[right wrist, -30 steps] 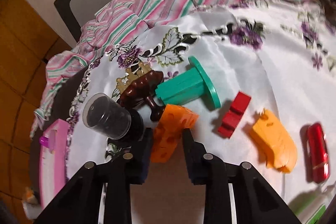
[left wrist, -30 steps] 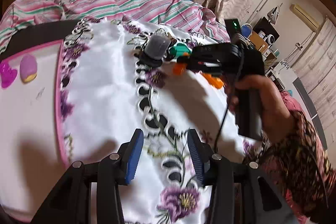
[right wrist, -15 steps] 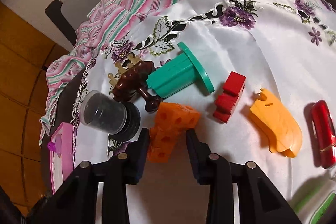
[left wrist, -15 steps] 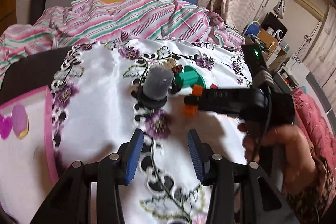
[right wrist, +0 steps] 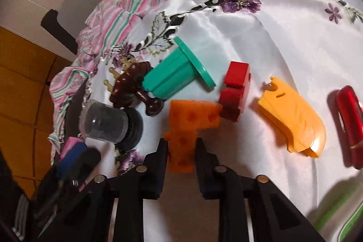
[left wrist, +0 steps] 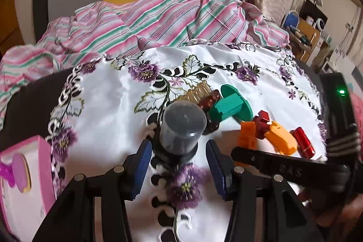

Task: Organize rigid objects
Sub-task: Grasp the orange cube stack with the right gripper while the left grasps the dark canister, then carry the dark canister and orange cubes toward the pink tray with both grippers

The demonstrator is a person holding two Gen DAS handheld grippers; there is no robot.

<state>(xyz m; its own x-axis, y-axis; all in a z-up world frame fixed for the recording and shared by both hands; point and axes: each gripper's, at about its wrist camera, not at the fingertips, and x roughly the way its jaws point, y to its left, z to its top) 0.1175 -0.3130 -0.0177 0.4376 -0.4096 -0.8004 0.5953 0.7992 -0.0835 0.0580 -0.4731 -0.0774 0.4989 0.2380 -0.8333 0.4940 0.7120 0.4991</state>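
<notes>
Left wrist view: the left gripper (left wrist: 178, 161) has its jaws wide apart on either side of the black base of the clear-topped canister (left wrist: 180, 129), not touching it. This looks like the approach before a grasp; the next move calls for easing forward and closing squarely on the base. Beyond the jaws lie the green spool (left wrist: 231, 106) and brown hairbrush (left wrist: 205, 98). Left of the jaws sits a pink tray (left wrist: 43, 151). The surface is a white embroidered cloth (left wrist: 109, 106), with a striped blanket (left wrist: 158, 19) and curtains behind.

Right wrist view: the right gripper (right wrist: 181, 151) is clamped on the orange cheese block (right wrist: 190, 117), which touches the red block (right wrist: 237, 90) ahead. Lifting it clear without dragging that neighbour is likely next. Right of the jaws lie an orange shell (right wrist: 292, 115) and a red case (right wrist: 350, 117).
</notes>
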